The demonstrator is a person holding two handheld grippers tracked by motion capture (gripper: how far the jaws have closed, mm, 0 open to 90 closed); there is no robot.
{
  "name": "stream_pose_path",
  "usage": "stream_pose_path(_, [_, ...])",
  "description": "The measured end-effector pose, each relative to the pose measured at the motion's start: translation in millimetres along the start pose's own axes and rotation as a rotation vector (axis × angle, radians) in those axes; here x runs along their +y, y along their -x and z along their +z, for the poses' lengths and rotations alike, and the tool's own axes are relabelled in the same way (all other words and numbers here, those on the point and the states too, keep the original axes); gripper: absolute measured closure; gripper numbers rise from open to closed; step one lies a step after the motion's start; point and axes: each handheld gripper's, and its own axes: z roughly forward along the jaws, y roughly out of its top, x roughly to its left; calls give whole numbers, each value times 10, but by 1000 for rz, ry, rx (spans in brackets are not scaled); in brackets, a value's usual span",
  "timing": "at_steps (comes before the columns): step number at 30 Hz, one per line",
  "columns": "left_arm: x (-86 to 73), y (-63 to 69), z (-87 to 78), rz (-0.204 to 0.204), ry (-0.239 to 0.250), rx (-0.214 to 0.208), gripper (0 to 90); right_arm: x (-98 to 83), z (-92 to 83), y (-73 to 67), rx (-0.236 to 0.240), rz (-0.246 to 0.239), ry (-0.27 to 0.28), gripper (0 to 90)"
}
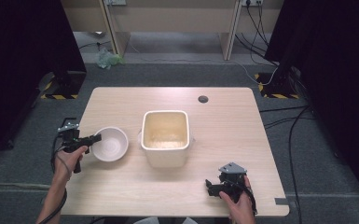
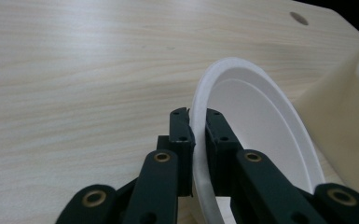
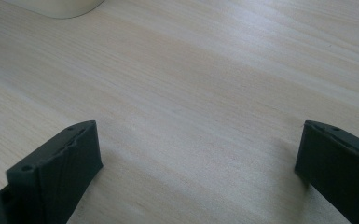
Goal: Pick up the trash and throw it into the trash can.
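White and thin-walled, the bowl (image 1: 110, 143) is already caught: the left gripper (image 1: 94, 138) has its jaws clamped on the near-left part of the rim, one jaw inside and one outside, as the left gripper view shows with the bowl (image 2: 256, 140) pinched between the two black pads. That grasp looks like the only step done so far. The bowl appears to rest on the table (image 1: 224, 121) just left of the cream tub (image 1: 165, 137), close to it but apart. Whether it is lifted slightly off the wood is hard to tell from above. What is left, by my reading, is to carry or tip the bowl at the tub, or to take something from the tub.

Nearer the person than the tub and to its right, the right gripper (image 1: 213, 187) sits low over the table's front edge with its jaws spread wide and nothing between them; its own view shows bare wood grain between them.

Inside the tub a pale, grainy layer lies on the bottom; I cannot say what it is. Beyond the tub, a small round cable hole (image 1: 203, 99) marks the pale wood top. Past the table lies grey carpet, with black stands on striped bases at either side, loose cables on the right, and a crumpled greenish bag (image 1: 107, 59) by the far wall.
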Motion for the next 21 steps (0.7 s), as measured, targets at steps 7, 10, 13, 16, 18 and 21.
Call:
stream_pose_path(7, [107, 126, -104, 23, 37, -37, 826, 0, 0, 0, 0, 0, 0, 4])
stream_pose_path(10, [119, 143, -121, 24, 44, -46, 827, 0, 0, 0, 0, -1, 0, 4])
stream_pose_path(13, [129, 171, -145, 28, 50, -55, 826, 0, 0, 0, 0, 0, 0, 3])
stream_pose_path(16, [142, 192, -169, 29, 57, -67, 826, 0, 0, 0, 0, -1, 0, 4])
stream_pose_path(18, [166, 214, -197, 28, 65, -80, 826, 0, 1, 0, -1, 0, 1, 4])
stream_pose_path(21, [190, 238, -223, 33, 71, -86, 826, 0, 0, 0, 0, -1, 0, 4])
